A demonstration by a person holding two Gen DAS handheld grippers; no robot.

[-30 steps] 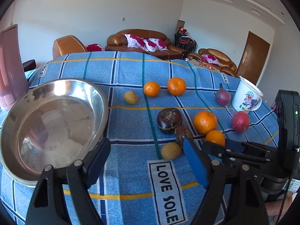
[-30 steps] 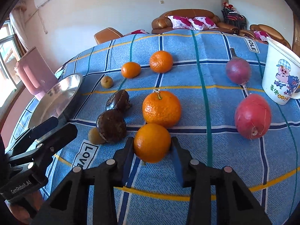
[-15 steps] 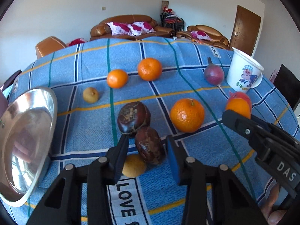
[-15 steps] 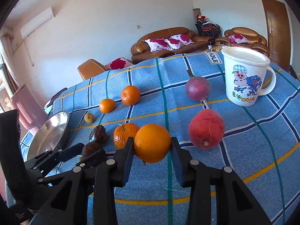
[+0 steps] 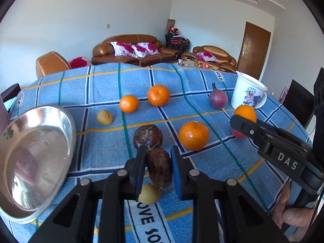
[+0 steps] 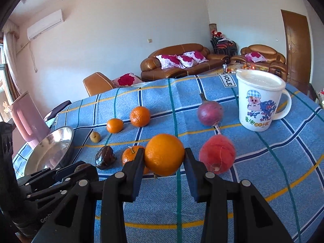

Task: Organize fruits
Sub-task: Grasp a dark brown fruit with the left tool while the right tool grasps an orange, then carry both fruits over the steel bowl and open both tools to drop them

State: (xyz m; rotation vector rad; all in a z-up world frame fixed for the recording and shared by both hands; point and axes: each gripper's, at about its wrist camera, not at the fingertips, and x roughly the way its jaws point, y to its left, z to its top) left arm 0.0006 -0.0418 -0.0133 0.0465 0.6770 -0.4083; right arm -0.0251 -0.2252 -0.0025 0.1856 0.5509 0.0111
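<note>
The left hand-held gripper (image 5: pixel 157 169) was open over the steel bowl (image 5: pixel 66 121) a second ago. It has moved to the right and closed its pads on the dark brown fruit (image 5: pixel 159 169). The right hand-held gripper (image 6: pixel 164 157) has lifted its orange (image 6: pixel 164 154) up off the blue checked cloth (image 6: pixel 263 182) on the bench.

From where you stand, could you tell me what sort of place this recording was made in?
Most likely a home living room: brown leather sofas with floral cushions, a wall air conditioner, and a table under a blue plaid cloth holding fruit.
</note>
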